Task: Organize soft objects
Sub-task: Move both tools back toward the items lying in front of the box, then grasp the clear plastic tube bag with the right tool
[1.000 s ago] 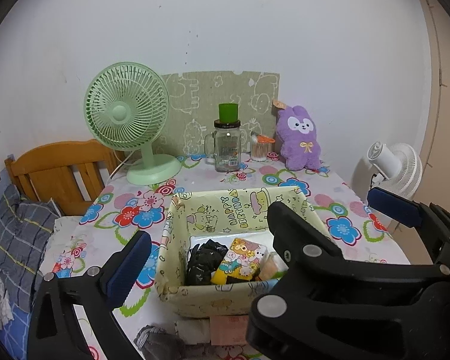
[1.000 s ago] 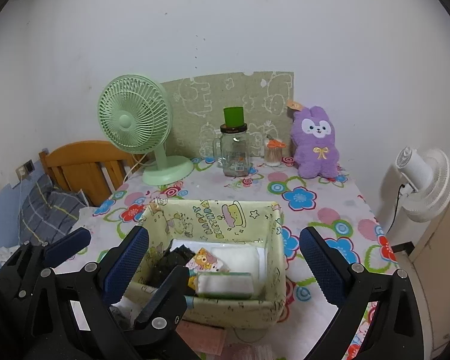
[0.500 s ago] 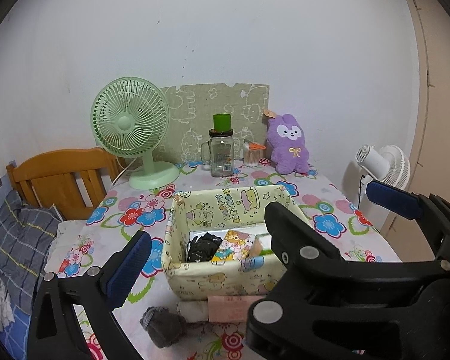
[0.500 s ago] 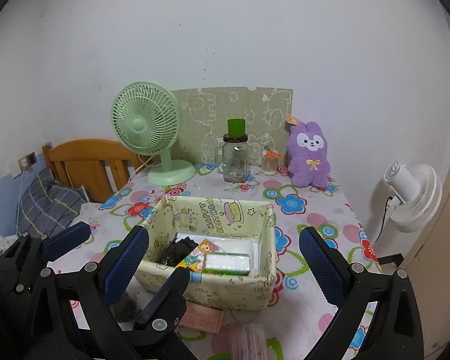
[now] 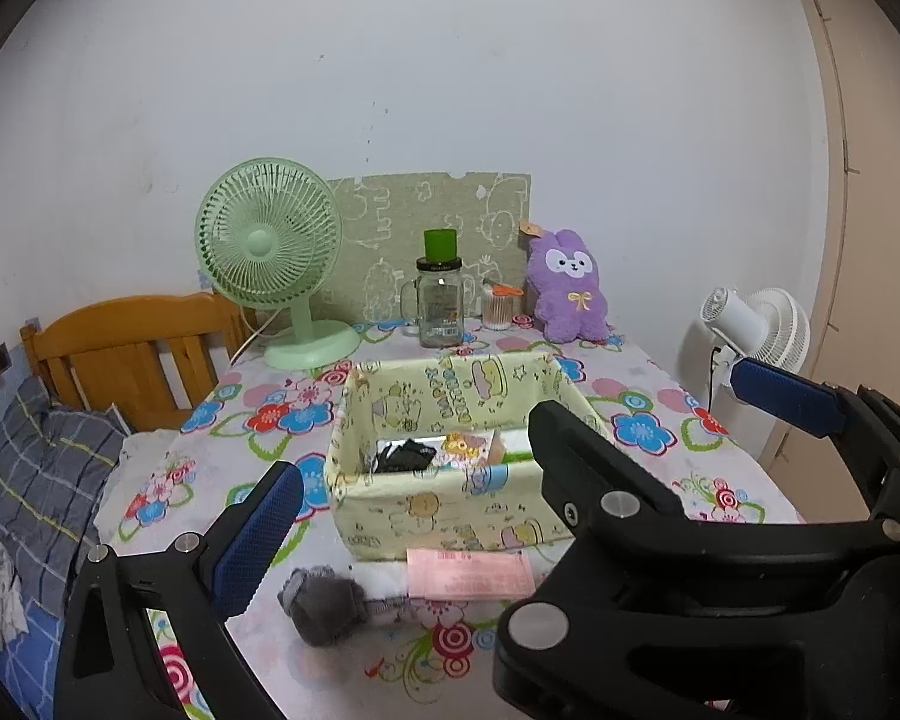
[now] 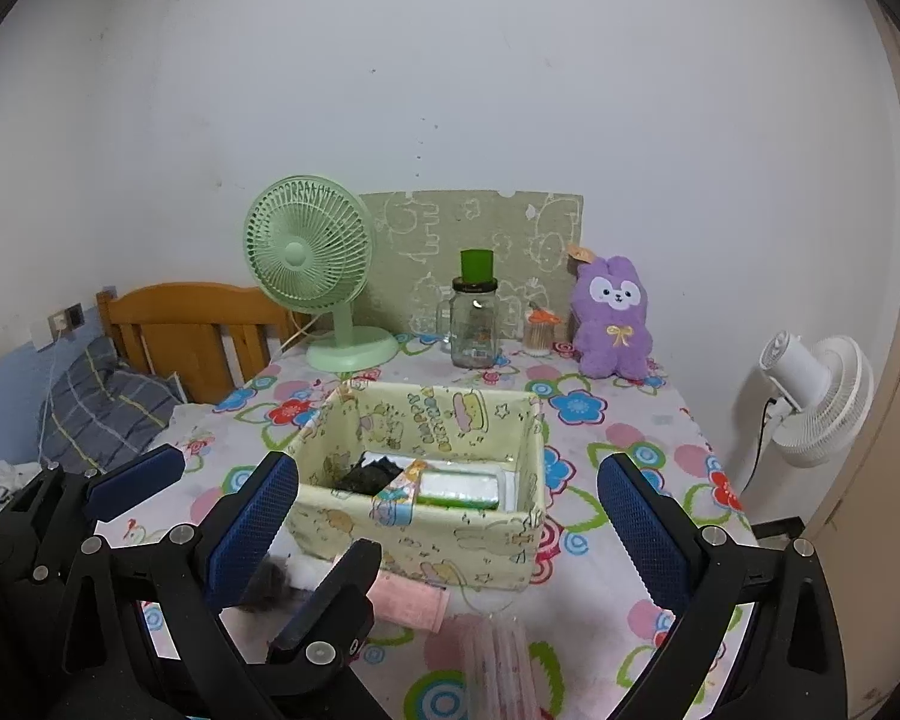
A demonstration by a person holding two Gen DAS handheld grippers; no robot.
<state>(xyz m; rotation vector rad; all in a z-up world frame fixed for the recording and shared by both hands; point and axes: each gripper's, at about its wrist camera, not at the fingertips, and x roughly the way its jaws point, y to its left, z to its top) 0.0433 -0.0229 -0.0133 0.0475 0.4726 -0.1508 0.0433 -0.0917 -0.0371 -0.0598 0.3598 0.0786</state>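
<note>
A rolled grey sock lies on the flowered tabletop near its front edge, left of a folded pink cloth that rests just in front of the yellow cartoon-print fabric bin. A white cloth sits between the sock and the pink cloth, against the bin's front wall. Inside the bin, from left to right, are a black bundle, a colourful cartoon packet and a green-and-white tissue pack. In the right wrist view a translucent pink packet lies at the front edge, right of the pink cloth.

The left gripper hovers above the near edge with its jaws wide apart and nothing between them; the right gripper hangs just to its right, jaws likewise spread wide and holding nothing.

Along the back of the tabletop stand a green desk fan, a glass mug jar with a green cup on top, a small toothpick holder and a purple plush bunny. A white fan stands past the tabletop's right side.
</note>
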